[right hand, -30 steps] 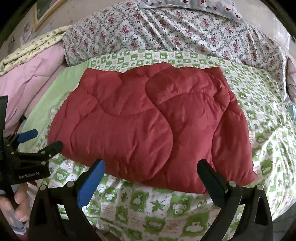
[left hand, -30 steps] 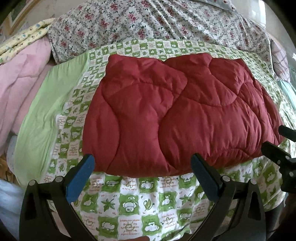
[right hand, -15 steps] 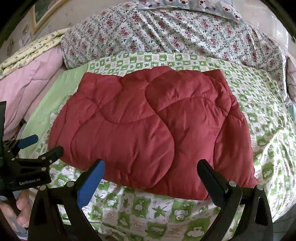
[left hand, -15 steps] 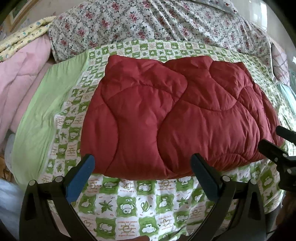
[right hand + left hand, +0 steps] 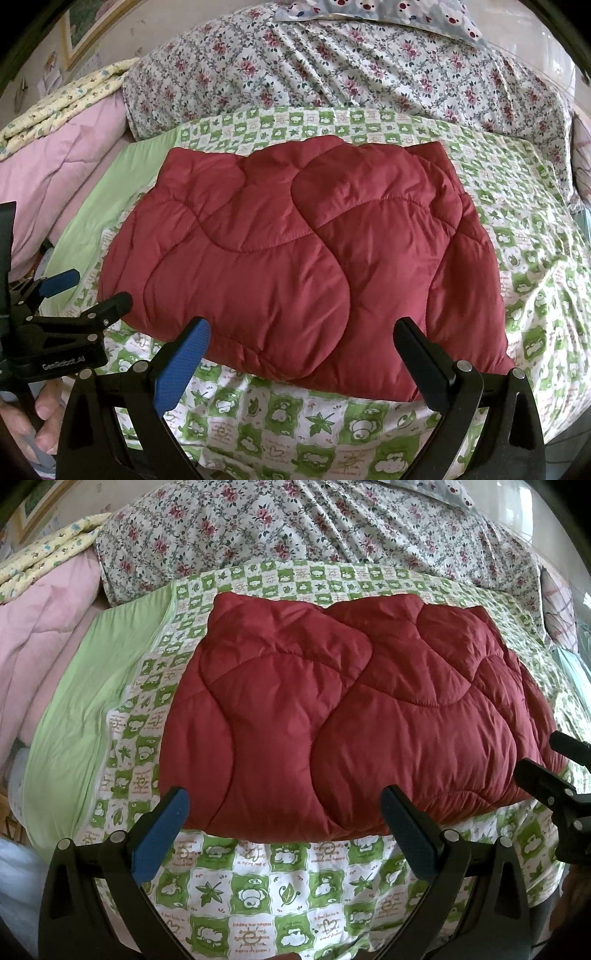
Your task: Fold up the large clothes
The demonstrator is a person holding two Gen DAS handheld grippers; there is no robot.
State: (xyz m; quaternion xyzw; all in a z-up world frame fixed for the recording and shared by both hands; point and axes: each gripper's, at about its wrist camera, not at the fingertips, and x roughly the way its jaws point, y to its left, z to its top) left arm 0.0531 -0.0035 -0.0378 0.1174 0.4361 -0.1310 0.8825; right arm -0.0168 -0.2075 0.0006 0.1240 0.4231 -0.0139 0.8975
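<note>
Red quilted garment [image 5: 332, 716] lies folded, unchanged on the bed [image 5: 258, 882] — both hand-held grippers, left [image 5: 284, 834] and right [image 5: 299, 354], hover wide open, empty, nearer than before — regrasp looks next.

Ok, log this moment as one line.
left gripper: open, empty | right gripper: open, empty | red quilt: folded, flat on green sheet | contact: none

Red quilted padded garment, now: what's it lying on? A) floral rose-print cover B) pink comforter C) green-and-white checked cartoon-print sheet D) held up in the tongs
C: the red quilted padded garment lies flat on the green-and-white checked cartoon-print sheet, whose squares show on all sides of it; both tongs, left and right, stand open and short of its near edge.
</note>
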